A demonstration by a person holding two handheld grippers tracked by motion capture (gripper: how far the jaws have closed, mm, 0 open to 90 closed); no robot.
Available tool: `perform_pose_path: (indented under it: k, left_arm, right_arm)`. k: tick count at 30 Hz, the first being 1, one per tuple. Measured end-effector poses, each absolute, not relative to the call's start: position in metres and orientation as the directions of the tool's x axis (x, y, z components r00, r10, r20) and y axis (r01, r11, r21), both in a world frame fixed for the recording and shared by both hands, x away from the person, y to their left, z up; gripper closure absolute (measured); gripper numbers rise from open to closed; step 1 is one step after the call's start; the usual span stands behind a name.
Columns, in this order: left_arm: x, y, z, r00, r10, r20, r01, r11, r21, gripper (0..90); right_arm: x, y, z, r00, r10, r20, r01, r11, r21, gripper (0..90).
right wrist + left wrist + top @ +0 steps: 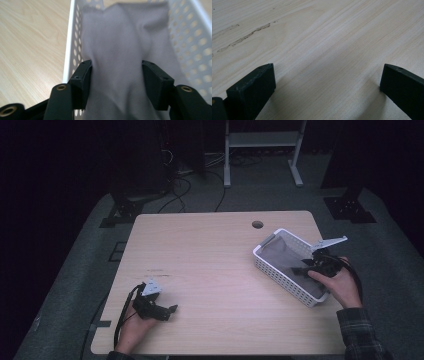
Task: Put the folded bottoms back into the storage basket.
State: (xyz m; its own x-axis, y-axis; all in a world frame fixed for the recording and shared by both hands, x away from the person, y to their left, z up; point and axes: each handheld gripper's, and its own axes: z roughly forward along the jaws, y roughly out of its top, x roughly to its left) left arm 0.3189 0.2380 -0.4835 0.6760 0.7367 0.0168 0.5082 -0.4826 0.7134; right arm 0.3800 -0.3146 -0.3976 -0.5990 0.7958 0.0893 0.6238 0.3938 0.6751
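The grey cloth (125, 50) lies slack inside the white perforated basket (71, 45), light and limp, best pinched at a raised fold, between the right gripper (116, 82), whose jaws stand apart around it without clamping.

The high view looks forward and down from above the person's side, taking in the whole table (210, 260) and the floor beyond. The left gripper view sits close over bare tabletop, facing along its jaws. The right gripper view looks closely into the basket (68, 47) and its cloth (125, 50), which the high view also shows, at the table's right.
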Motion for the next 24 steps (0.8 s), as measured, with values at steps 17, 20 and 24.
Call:
perform_pose_path:
  k: [17,20,24]
  left_arm:
    - [0.319,0.238,-0.484,0.676,0.737,0.017,0.507,-0.481,0.715,0.0]
    - [0.319,0.238,-0.484,0.676,0.737,0.017,0.507,-0.481,0.715,0.0]
    - [0.319,0.238,-0.484,0.676,0.737,0.017,0.507,-0.481,0.715,0.0]
  right_arm:
    - [0.409,-0.372,-0.385,-0.424,0.904,-0.054,0.648,0.344,0.68,50.5]
    - [0.414,-0.381,-0.392,-0.405,0.913,-0.049,0.67,0.333,0.663,52.8]
    - [0.42,-0.387,-0.402,-0.389,0.92,-0.039,0.698,0.322,0.64,59.9]
